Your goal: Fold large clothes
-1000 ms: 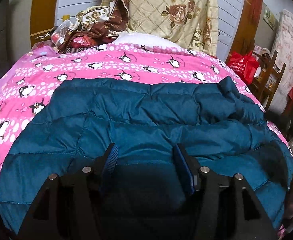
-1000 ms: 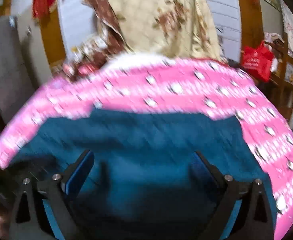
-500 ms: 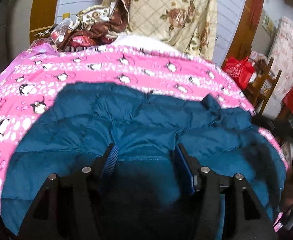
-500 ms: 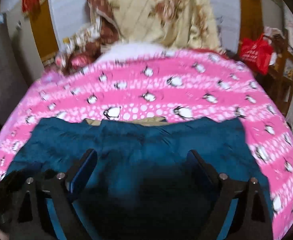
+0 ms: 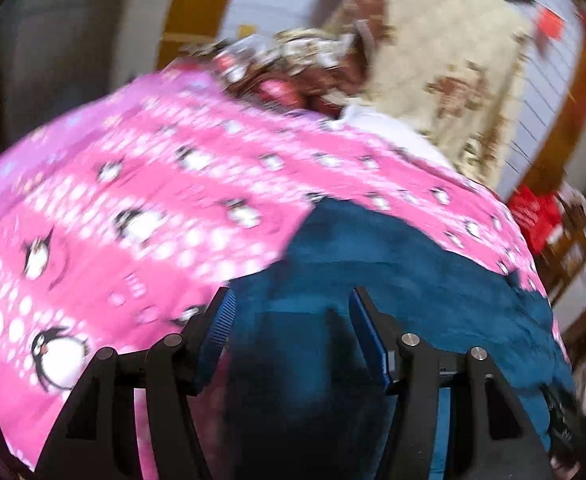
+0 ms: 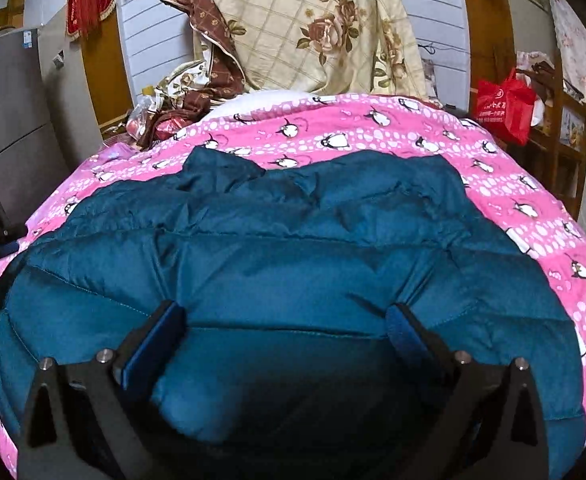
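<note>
Nearest, right gripper (image 6: 285,322) low over the teal puffer jacket (image 6: 277,248), jaws just opened further and spread wide with padded fabric bulging between them, pads not seen pressing; left gripper (image 5: 291,328) over the jacket's left edge, jaws apart, teal cloth between them, grip not told through the blur. Jacket spread flat across the near half of the bed, on the pink penguin quilt (image 6: 393,128). Beyond the bed's far edge, a floral blanket (image 6: 313,20) hung up, a red bag (image 6: 505,104) off the far right corner.
</note>
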{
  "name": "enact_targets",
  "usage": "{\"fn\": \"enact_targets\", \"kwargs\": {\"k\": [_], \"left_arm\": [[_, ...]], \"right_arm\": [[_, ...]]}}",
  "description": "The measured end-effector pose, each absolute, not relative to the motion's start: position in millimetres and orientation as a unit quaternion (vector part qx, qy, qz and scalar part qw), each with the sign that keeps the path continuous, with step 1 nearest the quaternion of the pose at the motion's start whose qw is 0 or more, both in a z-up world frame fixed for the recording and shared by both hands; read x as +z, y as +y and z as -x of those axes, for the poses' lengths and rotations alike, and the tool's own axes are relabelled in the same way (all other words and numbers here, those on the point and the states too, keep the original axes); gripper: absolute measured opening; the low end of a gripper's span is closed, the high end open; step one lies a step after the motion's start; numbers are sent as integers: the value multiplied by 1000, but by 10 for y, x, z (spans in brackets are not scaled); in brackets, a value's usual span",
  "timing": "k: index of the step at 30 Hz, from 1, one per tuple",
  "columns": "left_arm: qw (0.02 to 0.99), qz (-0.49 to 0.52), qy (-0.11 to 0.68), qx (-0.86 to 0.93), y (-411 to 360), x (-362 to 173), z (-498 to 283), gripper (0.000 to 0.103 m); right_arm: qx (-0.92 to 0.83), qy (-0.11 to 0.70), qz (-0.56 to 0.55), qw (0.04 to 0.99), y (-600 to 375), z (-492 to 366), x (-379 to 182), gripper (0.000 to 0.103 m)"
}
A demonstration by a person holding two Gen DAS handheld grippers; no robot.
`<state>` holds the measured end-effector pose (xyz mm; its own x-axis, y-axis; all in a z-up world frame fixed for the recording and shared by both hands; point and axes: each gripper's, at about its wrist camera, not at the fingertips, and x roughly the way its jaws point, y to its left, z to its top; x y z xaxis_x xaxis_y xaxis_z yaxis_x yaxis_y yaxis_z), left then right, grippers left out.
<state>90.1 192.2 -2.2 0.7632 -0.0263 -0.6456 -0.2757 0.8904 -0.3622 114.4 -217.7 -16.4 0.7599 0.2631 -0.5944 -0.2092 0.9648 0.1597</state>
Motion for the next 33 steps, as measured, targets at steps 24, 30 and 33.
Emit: {"fn": "enact_targets", "kwargs": {"k": [24, 30, 33], "left_arm": [[835, 385, 385, -80, 2271, -631, -1291, 52], [843, 335, 405, -112, 2097, -600, -1321, 69], [855, 292, 418, -97, 1983, -577, -1342, 71]], "right_arm": [[128, 323, -37, 937, -2158, -1187, -200, 102], [128, 322, -37, 937, -2146, -1182, -199, 102], [127, 322, -37, 937, -2141, -1182, -199, 102]]}}
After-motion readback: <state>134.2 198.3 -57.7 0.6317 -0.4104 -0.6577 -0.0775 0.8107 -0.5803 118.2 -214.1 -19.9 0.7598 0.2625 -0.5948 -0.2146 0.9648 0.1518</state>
